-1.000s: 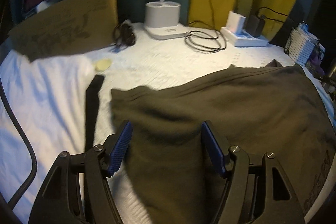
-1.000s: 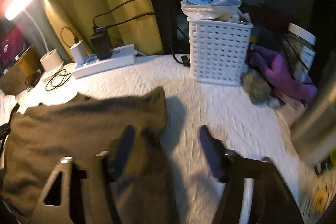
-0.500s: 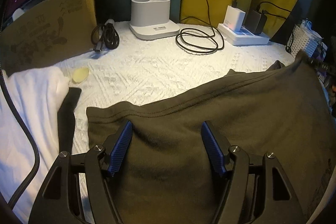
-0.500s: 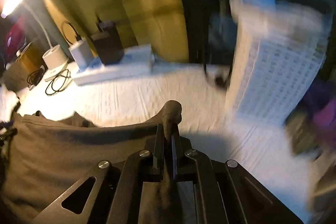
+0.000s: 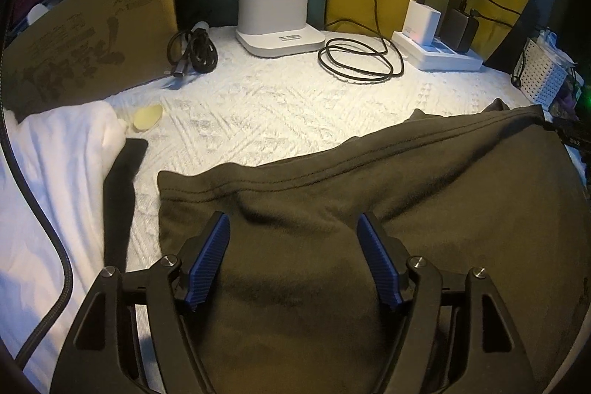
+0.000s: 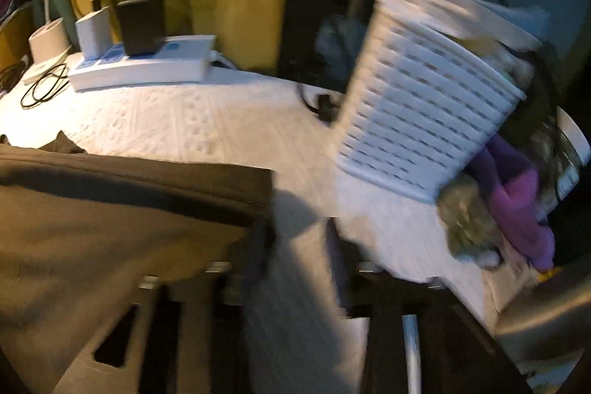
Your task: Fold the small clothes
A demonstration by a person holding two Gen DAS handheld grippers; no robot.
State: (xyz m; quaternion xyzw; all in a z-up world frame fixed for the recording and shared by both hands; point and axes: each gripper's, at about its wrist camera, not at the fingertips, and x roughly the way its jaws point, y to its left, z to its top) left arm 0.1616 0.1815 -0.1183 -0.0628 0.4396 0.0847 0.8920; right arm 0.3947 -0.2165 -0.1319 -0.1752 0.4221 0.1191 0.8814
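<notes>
Blue ribbed pads of the left gripper (image 5: 293, 259) stand apart over the dark olive cotton garment (image 5: 424, 202), pressing nothing. The right gripper (image 6: 295, 246), clamped on the garment's corner half a second ago, has just been opening; its view is blurred, but bare white textured bedcover (image 6: 207, 120) seems to lie between its jaws, with the corner at nine o'clock. The garment lies flat, its stitched hem toward twelve o'clock. This fold looks laid down and released; the white slatted plastic basket (image 6: 417, 120) stands at two o'clock.
</notes>
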